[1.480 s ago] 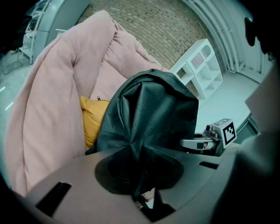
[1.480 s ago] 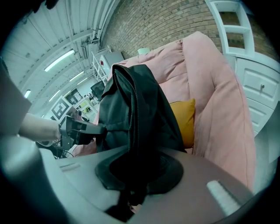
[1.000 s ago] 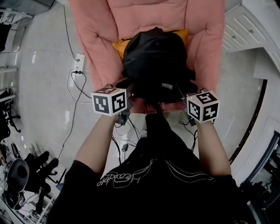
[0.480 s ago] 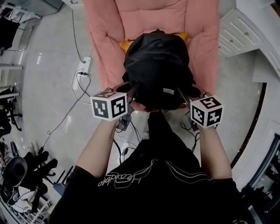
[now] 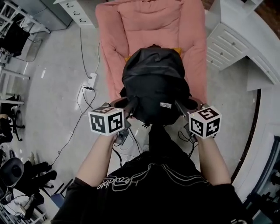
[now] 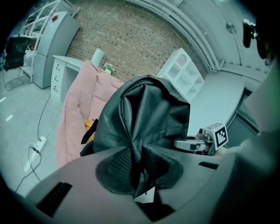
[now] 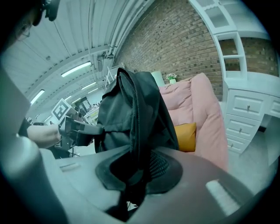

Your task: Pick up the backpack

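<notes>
A black backpack [image 5: 153, 83] hangs in the air above the pink armchair [image 5: 148, 26], held from both sides. My left gripper [image 5: 124, 105] is shut on a bunched fold of the backpack's fabric [image 6: 135, 144] at its left lower edge. My right gripper [image 5: 188, 105] is shut on the backpack's fabric [image 7: 135, 144] at its right lower edge. In the left gripper view the right gripper [image 6: 199, 144] shows past the bag; in the right gripper view the left gripper [image 7: 72, 129] shows with the hand behind it. A yellow cushion [image 7: 186, 135] lies on the chair's seat behind the bag.
White drawer units [image 5: 227, 39] stand right of the armchair. A power strip [image 5: 92, 81] with cables lies on the floor to the left. Office chairs and dark clutter [image 5: 17, 170] crowd the far left. A grey cabinet [image 5: 52, 13] stands at the upper left.
Both grippers have risen with the backpack between them. The bag has come up off the seat, and most of the yellow cushion is now hidden behind it in the head view.
</notes>
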A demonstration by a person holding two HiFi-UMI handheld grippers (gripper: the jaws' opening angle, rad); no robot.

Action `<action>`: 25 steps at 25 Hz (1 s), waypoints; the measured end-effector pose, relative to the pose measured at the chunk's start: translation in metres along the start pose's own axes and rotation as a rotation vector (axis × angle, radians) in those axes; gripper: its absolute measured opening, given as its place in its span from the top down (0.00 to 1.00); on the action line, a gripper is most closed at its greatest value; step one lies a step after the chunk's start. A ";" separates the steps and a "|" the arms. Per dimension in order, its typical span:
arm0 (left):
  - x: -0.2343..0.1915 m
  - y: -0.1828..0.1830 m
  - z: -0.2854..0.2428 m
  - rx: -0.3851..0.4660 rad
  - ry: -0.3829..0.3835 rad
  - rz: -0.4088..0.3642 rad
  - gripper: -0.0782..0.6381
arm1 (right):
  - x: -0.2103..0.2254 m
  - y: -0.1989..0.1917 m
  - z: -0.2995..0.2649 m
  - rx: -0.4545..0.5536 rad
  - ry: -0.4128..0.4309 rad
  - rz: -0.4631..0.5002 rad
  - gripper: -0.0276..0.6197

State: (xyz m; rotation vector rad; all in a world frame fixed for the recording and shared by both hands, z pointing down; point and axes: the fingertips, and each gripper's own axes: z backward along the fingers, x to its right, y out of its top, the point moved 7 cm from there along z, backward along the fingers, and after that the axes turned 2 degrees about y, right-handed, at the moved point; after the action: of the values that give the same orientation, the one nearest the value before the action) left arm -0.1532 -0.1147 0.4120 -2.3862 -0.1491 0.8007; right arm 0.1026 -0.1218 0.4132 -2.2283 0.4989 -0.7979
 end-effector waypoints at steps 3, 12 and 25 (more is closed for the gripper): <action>0.014 0.004 0.023 0.025 -0.007 -0.027 0.81 | -0.018 0.005 0.019 0.045 0.008 -0.026 0.88; 0.050 -0.005 0.091 0.073 -0.039 -0.058 0.82 | -0.077 0.005 0.073 0.107 0.001 0.002 0.88; 0.078 -0.023 0.146 0.119 -0.113 -0.073 0.82 | -0.127 -0.003 0.120 0.176 -0.012 0.029 0.88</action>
State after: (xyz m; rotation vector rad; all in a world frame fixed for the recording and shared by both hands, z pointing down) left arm -0.1723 0.0013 0.2930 -2.2123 -0.2262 0.8848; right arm 0.0897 0.0087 0.2979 -2.0581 0.4373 -0.7818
